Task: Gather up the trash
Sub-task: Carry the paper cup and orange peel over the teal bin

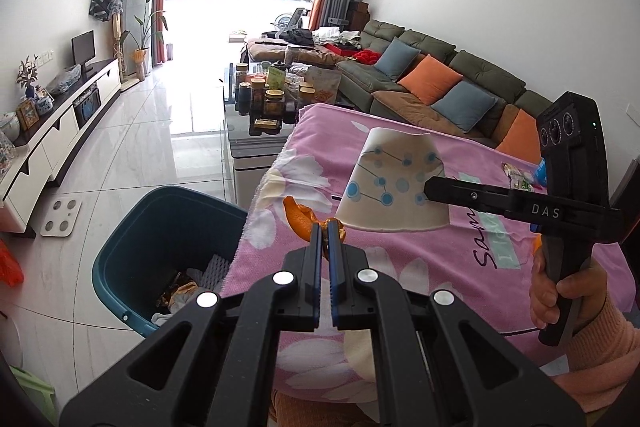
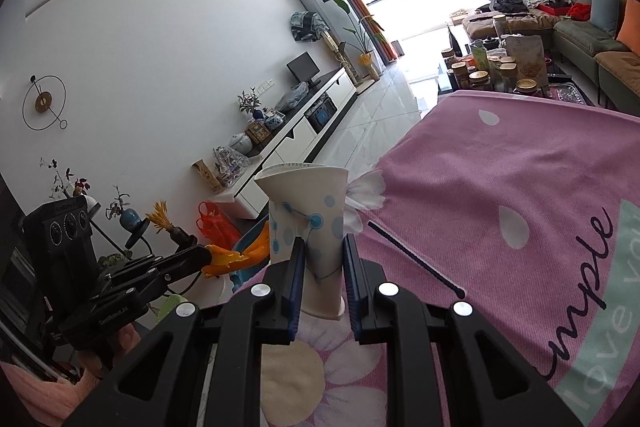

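A: Bright living room, tall window at the far end, olive sofa (image 1: 432, 67) with blue and orange cushions along one wall, white TV cabinet (image 1: 60, 131) along the other. Nearer in, a bench under a pink floral cloth (image 1: 400, 267).

B: And beside the bench?

A: On the tiled floor, just beside the cloth's edge, a teal trash bin (image 1: 160, 235), wrappers and crumpled paper already inside.

B: Left gripper?

A: Left gripper (image 1: 328, 227) with fingers pressed together on an orange peel (image 1: 298, 221), held at the cloth's edge next to the bin. Same peel visible from the right wrist camera (image 2: 236, 257), sticking out of the fingertips.

B: Right gripper?

A: Right gripper (image 2: 322, 255) with fingers clamped on a squashed paper cup (image 2: 308, 211), white with blue dots and thin lines, gripped near its base, rim flattened. From the left wrist camera, the cup (image 1: 394, 179) held over the pink cloth, mouth tilted away.

B: Anything else on the cloth?

A: A crumpled snack wrapper (image 1: 520, 177) near the far edge, behind the right gripper. Beyond that, a glass coffee table (image 1: 256, 107) crowded with jars.
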{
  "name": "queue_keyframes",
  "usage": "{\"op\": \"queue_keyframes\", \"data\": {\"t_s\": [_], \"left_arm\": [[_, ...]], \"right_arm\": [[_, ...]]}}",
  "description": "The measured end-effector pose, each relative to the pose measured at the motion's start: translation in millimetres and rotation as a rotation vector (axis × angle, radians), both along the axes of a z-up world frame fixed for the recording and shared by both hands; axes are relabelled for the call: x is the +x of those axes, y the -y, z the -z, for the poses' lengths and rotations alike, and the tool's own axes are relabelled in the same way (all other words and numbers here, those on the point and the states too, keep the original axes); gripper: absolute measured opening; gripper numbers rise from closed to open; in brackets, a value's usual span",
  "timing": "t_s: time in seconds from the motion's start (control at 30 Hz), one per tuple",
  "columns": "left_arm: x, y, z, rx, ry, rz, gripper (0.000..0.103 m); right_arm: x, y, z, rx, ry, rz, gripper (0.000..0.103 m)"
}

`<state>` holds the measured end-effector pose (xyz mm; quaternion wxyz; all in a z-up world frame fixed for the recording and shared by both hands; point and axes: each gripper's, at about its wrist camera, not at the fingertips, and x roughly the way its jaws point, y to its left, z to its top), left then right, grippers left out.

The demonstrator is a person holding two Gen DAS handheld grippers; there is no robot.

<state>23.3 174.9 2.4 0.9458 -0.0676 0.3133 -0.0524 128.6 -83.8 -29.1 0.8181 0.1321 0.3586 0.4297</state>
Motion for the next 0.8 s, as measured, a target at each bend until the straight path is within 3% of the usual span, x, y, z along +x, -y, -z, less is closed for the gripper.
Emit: {"op": "queue_keyframes", "data": {"t_s": [0.8], "left_arm": [[6.4, -52.1, 4.9, 0.028, -0.005, -0.126, 0.003]], "right_arm": [[14.8, -62.9, -3.2, -0.042, -0.009, -0.097, 0.018]]}}
